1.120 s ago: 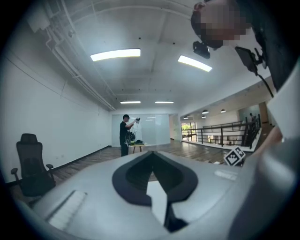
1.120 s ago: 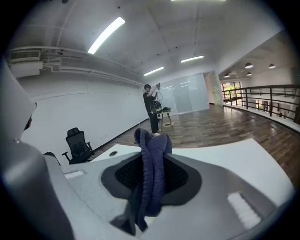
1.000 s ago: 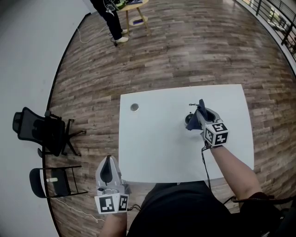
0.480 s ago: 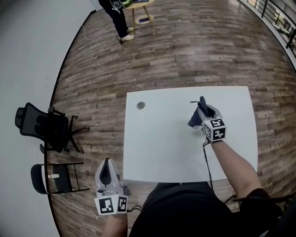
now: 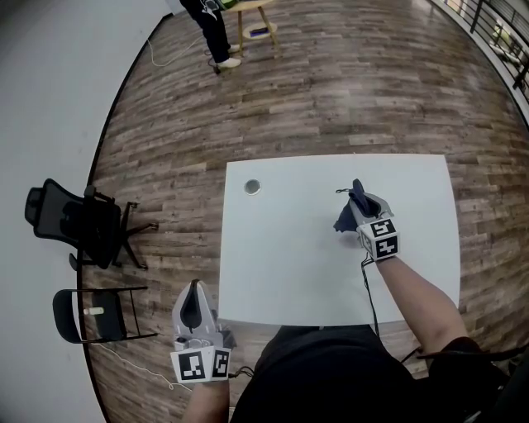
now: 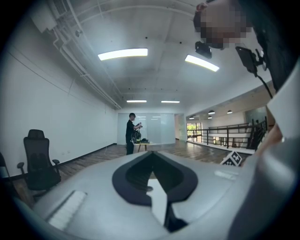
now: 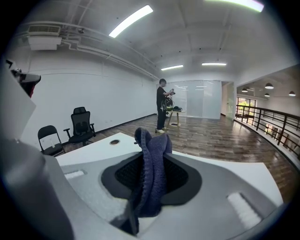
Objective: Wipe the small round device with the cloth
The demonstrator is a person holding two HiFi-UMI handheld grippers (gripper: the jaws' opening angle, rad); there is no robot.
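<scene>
The right tool [image 5: 358,191] is over the far right part of the white surface [image 5: 281,264], its jaws closed on a dark blue cloth [image 5: 345,217]. In the right gripper view the cloth runs up between the 2 jaws, with a folded end poking out past the tips and the rest bunched in the gap behind them. From the head view, a loose part of the cloth hangs to the left of the tool, towards the surface; whether it touches the surface is not clear.

A small round grey disc [image 5: 252,187] lies near the far left corner of the surface, well apart from the cloth and the right tool.

The left tool [image 5: 194,289] is held off the near left corner of the surface, over the wooden floor [image 5: 347,91]. Its jaws meet at the tips and hold nothing.

Left of the surface stand a black office chair [image 5: 70,231] and a black folding chair [image 5: 87,318]. Far off, a person [image 5: 207,25] stands beside a small wooden table [image 5: 252,10].
</scene>
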